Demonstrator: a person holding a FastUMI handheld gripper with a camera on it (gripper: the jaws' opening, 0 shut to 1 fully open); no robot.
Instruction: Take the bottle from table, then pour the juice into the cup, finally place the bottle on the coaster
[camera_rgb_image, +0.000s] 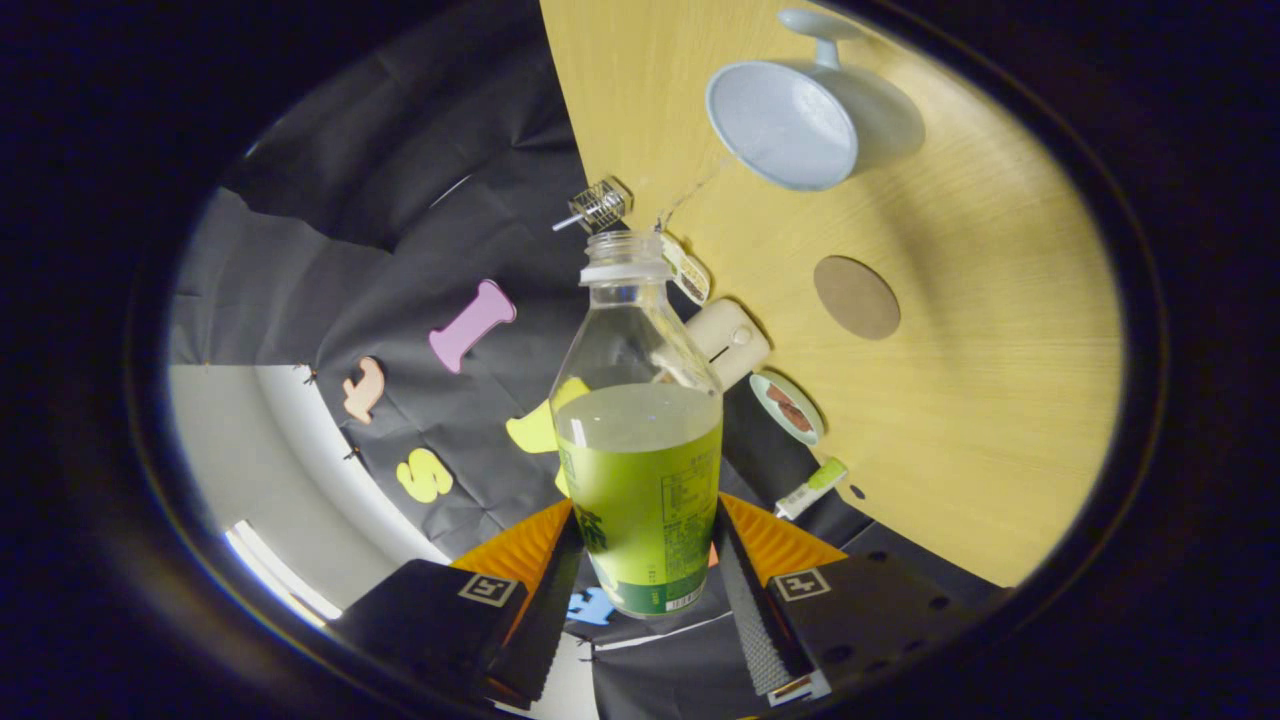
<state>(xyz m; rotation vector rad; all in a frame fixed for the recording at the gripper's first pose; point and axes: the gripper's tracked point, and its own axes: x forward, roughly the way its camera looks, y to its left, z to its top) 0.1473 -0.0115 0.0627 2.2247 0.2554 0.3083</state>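
My gripper is shut on a clear plastic bottle, both fingers pressing its lower labelled part. The bottle has no cap and holds green juice up to about half its height. The whole scene is rolled, so the wooden table stands to the right of the bottle. A pale blue cup with a handle sits on the table beyond the bottle's mouth, its opening facing me. A round brown coaster lies on the table between the cup and the fingers, to the right of the bottle's neck.
Along the table's edge beside the bottle lie several small items: a wire cage-like piece, a tagged label, a cream box, a small round dish and a green-tipped tube. The booth's black cloth wall hangs behind.
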